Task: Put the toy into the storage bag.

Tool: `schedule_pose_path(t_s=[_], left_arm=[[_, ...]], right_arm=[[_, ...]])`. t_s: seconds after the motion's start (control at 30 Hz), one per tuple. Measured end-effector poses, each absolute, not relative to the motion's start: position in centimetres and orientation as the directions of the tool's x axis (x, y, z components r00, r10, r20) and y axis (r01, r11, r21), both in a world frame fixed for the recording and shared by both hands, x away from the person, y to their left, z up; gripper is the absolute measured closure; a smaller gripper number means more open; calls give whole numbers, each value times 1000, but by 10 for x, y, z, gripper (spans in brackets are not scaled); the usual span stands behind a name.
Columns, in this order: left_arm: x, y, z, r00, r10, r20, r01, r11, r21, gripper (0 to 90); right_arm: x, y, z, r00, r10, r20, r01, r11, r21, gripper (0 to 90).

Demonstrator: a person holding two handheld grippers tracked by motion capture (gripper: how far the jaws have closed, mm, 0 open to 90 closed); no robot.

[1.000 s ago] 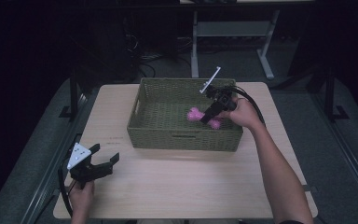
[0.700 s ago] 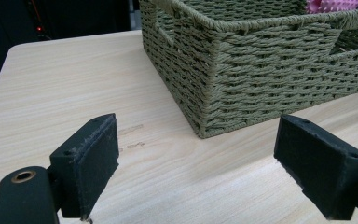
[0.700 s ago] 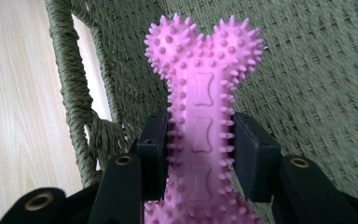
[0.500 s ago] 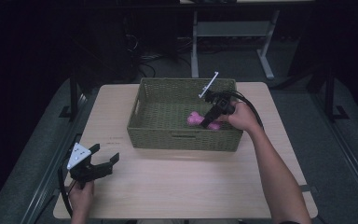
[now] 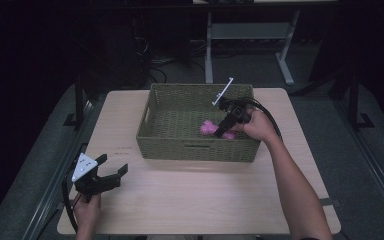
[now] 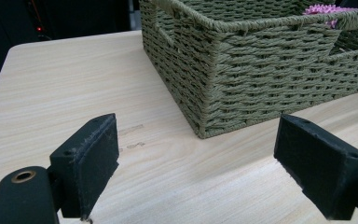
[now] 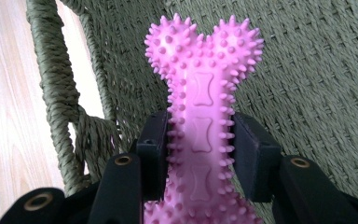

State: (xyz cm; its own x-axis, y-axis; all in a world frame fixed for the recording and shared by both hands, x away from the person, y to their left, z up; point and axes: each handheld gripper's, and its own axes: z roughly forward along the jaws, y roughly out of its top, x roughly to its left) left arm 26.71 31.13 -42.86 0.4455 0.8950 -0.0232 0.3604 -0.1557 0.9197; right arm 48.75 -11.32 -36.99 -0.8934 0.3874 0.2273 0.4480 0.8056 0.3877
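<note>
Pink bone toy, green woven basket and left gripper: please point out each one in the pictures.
pink bone toy point(image 7: 200, 121), right gripper view, on its middle shaft between the jaws.
green woven basket point(image 5: 195, 149), high view, on its near outer wall.
left gripper point(image 5: 114, 174), high view, midway between its open fingertips.

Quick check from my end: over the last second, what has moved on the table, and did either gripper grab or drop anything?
The right gripper shifted slightly lower inside the woven basket, carrying the pink spiky bone toy with it; its jaws stay clamped on the toy's shaft. Nothing was let go. The left gripper stays open near the table's front left corner, and the basket hasn't moved.
</note>
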Motion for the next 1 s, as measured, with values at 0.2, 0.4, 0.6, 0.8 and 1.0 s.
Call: schedule_pose_path(t_s=[0.2,0.4,0.6,0.8,1.0], left_arm=[[267,311,-429,445,895,-23,360,-155,920,133],[267,312,-428,445,895,-24,359,-154,920,133],[266,312,-428,446,895,-24,358,-154,921,133],[266,312,-428,448,894,-23,358,-156,921,133],[266,311,-428,450,893,-24,358,-155,921,133]], right_arm=[[488,-113,-370,-891,393,227,453,803,388,571],[489,-113,-370,-882,406,239,470,788,397,535],[488,-113,-368,-880,413,232,474,789,392,509],[485,-113,-363,-881,421,216,473,780,410,477],[483,-116,-357,-877,431,210,479,771,420,454]])
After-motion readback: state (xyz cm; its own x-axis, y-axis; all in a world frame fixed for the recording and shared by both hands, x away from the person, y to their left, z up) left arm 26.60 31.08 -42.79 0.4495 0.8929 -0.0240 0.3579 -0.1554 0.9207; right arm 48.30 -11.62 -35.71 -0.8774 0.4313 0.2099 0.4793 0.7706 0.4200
